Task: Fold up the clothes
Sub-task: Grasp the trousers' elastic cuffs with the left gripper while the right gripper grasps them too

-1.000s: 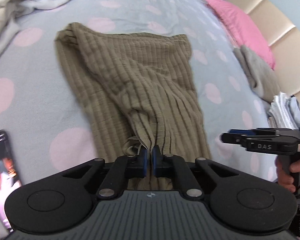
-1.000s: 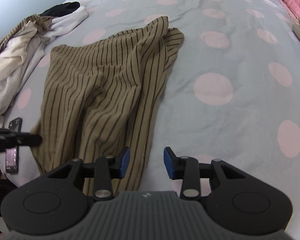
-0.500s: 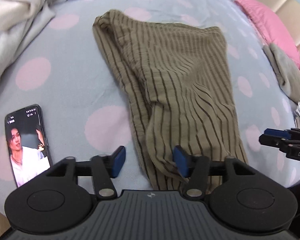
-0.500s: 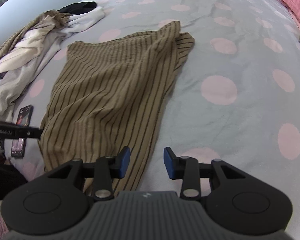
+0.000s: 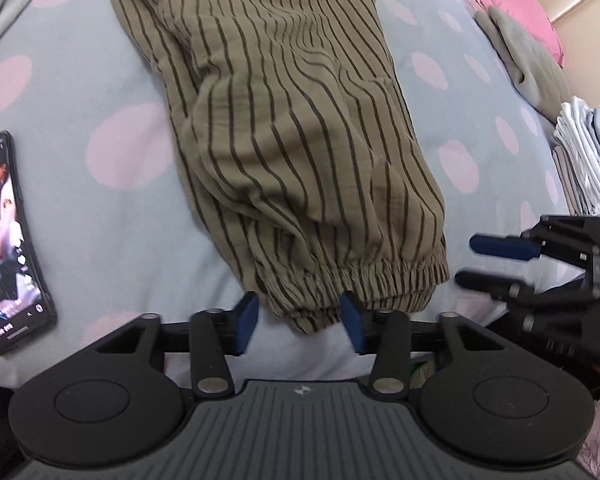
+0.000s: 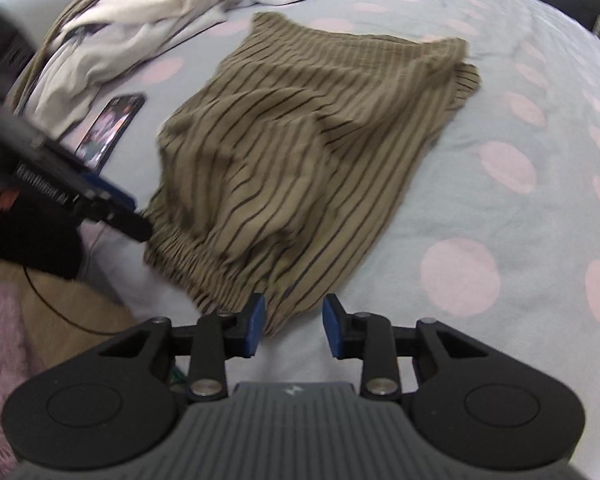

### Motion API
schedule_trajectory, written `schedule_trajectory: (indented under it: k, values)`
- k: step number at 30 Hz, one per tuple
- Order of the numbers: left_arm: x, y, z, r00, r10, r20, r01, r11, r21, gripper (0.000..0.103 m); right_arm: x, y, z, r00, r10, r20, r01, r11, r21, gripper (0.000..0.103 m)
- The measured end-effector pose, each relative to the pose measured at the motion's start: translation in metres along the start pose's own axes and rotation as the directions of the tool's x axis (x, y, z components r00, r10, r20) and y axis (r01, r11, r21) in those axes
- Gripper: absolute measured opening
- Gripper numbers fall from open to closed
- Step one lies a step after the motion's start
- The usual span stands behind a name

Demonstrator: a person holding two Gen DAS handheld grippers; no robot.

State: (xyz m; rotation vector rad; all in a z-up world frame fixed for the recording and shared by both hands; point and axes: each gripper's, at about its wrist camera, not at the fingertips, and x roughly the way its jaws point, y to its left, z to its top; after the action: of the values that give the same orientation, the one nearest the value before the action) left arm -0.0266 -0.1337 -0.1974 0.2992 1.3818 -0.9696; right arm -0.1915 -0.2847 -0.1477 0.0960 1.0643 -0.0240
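Olive striped trousers lie folded lengthwise on the grey, pink-dotted bedsheet, with the gathered elastic hem nearest me. My left gripper hovers at the hem's left corner. Its jaws are closing with that corner between them, and the pads stand clear of the cloth. My right gripper is at the hem's other corner, its jaws also closing around the edge without pressing it. Each gripper shows in the other's view, the right gripper at the right edge and the left gripper at the left.
A lit phone lies left of the trousers. Loose clothes are heaped at the far left. A grey garment, a pink pillow and a folded stack sit at the right. Wooden floor and a pink rug lie below the bed's edge.
The left gripper let go of the cloth it pinched, opened wide and narrowed again. The trousers now lie flat. The right gripper rolled and swung over to the near hem.
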Motion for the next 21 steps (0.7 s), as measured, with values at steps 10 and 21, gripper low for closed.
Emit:
schedule_trajectory:
  k: [10, 21]
  values:
    - [-0.008, 0.006, -0.002, 0.993, -0.11, 0.047, 0.111, 0.993, -0.033, 0.01, 0.025, 0.043, -0.014, 0.995, 0.016, -0.094, -0.025, 0.995, -0.099, 0.033]
    - [-0.008, 0.006, -0.003, 0.993, -0.112, 0.045, 0.113, 0.993, -0.039, 0.006, 0.012, 0.02, -0.01, 0.995, -0.094, 0.017, 0.092, 0.991, 0.099, 0.003]
